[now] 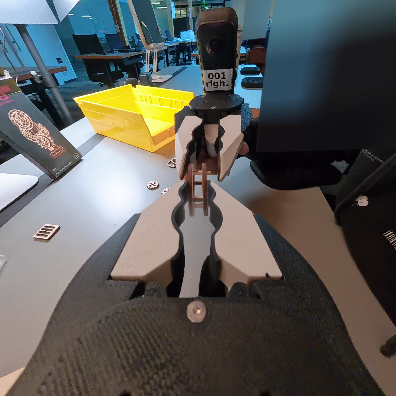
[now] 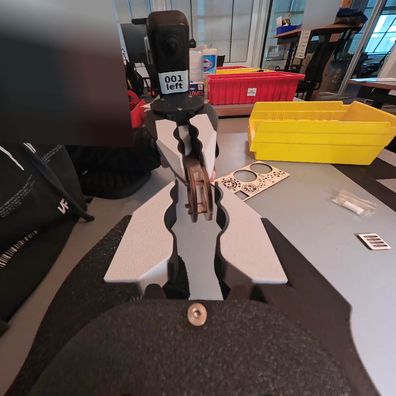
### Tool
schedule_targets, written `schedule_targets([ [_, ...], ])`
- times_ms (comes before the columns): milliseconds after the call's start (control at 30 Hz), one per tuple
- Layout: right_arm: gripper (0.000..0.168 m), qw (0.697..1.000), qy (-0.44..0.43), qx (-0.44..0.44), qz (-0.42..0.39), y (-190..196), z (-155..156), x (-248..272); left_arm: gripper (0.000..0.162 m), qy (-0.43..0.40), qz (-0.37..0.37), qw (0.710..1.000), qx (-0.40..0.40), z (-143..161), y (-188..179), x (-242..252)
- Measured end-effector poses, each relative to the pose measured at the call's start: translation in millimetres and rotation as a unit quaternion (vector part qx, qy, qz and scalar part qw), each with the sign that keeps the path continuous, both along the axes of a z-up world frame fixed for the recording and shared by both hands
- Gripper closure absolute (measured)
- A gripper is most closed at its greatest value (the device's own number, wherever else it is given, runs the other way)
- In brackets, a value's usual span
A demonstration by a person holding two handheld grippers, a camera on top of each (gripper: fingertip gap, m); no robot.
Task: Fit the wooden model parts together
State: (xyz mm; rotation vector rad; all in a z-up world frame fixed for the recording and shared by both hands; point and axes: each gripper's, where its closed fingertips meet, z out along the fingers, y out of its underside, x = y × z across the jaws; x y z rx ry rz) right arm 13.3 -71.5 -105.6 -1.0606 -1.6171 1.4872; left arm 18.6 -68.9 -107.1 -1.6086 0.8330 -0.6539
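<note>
A brown wooden wheel assembly (image 1: 198, 192), two discs joined by cross pieces, hangs above the grey table (image 1: 96, 203) between the two grippers, which face each other tip to tip. My left gripper (image 1: 198, 183) is shut on its near part, fingertips against the disc faces. My right gripper (image 2: 196, 183) stands astride the other part of the assembly (image 2: 198, 199), jaws partly open with small gaps on both sides. The right gripper (image 1: 202, 175) also shows in the left wrist view, and the left gripper (image 2: 194, 171) in the right wrist view.
A yellow bin (image 1: 128, 120) stands behind, also in the right wrist view (image 2: 310, 137). Loose gears (image 1: 153, 185), a slatted piece (image 1: 46, 232), a cut-out wooden sheet (image 2: 252, 180) and a plastic bag (image 2: 353, 204) lie on the table. The model's box (image 1: 36, 137) leans at left. Left and right tips are no more than a few centimetres apart.
</note>
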Motion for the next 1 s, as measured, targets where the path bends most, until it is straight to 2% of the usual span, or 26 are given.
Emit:
schedule_targets([
  [67,0.147,1.000,0.000,0.000,0.002,-1,0,0,0.147,0.010,-0.002,1.000,0.002,-2,-1,3],
  [233,0.148,0.999,0.014,0.039,0.004,-5,3,1,0.147,-0.014,-0.010,1.000,0.004,7,-5,5],
  [467,0.149,0.994,0.045,0.101,-0.019,-4,7,0,0.146,-0.065,-0.021,0.997,-0.036,10,-6,4],
  [1000,0.150,0.993,0.041,0.107,-0.013,-5,6,1,0.146,-0.063,-0.022,0.997,-0.034,10,-6,5],
])
